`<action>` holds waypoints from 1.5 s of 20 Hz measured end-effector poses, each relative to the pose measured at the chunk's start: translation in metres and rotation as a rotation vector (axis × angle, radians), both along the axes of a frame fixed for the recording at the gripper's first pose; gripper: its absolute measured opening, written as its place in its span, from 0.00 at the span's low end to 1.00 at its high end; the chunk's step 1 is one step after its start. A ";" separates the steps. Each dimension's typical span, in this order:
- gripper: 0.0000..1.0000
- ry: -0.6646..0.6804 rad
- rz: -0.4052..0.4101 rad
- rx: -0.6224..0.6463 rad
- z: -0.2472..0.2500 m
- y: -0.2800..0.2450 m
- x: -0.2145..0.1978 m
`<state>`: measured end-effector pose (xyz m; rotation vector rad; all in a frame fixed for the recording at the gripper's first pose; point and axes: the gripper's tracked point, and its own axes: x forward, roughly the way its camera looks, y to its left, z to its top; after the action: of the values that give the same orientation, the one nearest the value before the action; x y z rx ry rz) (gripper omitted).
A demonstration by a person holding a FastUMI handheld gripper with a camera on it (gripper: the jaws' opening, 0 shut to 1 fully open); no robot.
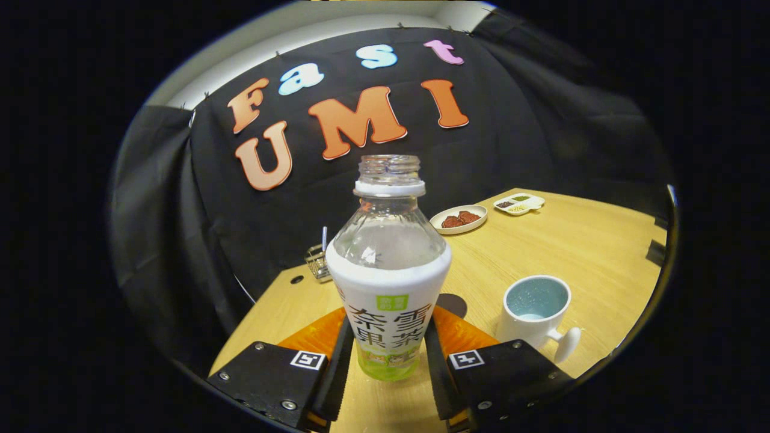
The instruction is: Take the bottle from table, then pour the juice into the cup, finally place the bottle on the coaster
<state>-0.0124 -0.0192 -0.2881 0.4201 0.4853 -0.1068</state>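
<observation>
A plastic bottle point(388, 282) with no cap, a clear top and a white label stands upright between my fingers. My gripper point(388, 325) is shut on the bottle, both fingers pressing its labelled lower half. To the right of the fingers, on the wooden table point(559, 240), sits a white cup point(535, 310) with a pale blue inside and its handle turned toward me. A dark round patch point(452, 304) lies just behind the bottle; whether it is a coaster or a shadow, I cannot tell.
Far across the table are a plate of brown food point(458, 219) and a small divided dish point(519, 204). A little wire basket point(317, 263) stands near the table's left edge, beside a small hole point(296, 279).
</observation>
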 end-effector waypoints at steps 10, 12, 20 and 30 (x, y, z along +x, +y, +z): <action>0.60 -0.078 -0.098 0.458 0.028 0.030 0.019; 0.60 -0.082 -0.122 0.515 0.028 0.030 0.021; 0.60 -0.157 -0.260 0.872 0.043 0.020 0.039; 0.60 -0.143 -0.391 1.029 0.040 0.000 0.040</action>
<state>0.0281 -0.0194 -0.2484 1.5220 0.2788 -0.1993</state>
